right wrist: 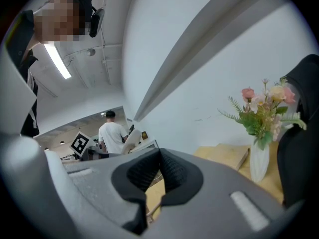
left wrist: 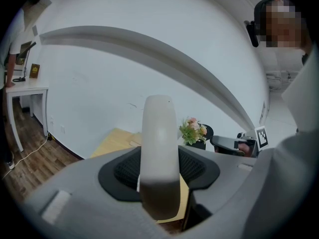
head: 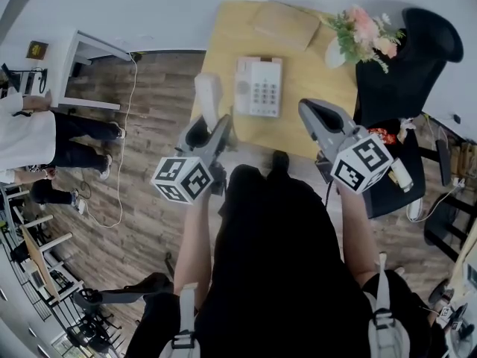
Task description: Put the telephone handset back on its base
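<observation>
Two grippers, both raised over the near edge of the wooden table. Left gripper clamped on the white telephone handset; its jaws press the handset's lower part from both sides, and the handset stands upright above the pads. In head view the handset is off the base, in the air just left of it, not touching. Right gripper pinched together, pads meeting, nothing between them; it hangs right of the base. Telephone base lies flat on the table, keypad up, cradle side bare. Far right on the table: flower vase. Far middle: flat tan pad. Black chair right of the table. Person in a white shirt stands well apart, far left, on the wood floor.
</observation>
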{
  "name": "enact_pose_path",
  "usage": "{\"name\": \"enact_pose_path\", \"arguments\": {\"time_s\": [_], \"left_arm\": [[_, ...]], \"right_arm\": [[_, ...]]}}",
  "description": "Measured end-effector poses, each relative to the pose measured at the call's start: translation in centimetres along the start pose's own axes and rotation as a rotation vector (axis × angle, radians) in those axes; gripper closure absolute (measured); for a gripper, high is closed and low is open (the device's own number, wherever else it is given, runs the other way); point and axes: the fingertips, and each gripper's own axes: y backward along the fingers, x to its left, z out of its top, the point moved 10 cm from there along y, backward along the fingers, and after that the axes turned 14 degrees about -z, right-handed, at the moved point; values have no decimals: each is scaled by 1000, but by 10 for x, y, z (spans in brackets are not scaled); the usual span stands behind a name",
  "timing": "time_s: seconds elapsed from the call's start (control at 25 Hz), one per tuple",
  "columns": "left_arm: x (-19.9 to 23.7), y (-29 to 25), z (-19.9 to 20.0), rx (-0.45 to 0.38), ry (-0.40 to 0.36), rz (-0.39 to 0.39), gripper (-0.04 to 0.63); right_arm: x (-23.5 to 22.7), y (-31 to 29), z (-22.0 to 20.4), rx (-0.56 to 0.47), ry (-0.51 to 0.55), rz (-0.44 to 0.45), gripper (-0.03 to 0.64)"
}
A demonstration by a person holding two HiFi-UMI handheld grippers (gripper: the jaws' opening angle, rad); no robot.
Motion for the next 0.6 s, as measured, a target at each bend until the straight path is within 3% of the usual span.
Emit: {"name": "enact_pose_path", "arguments": {"time_s": [0.6], "left_arm": [[29,-21,-19,67,49,20,373]], "right_arm": [[-5,-16,-18,62,-14,-2,614]]}}
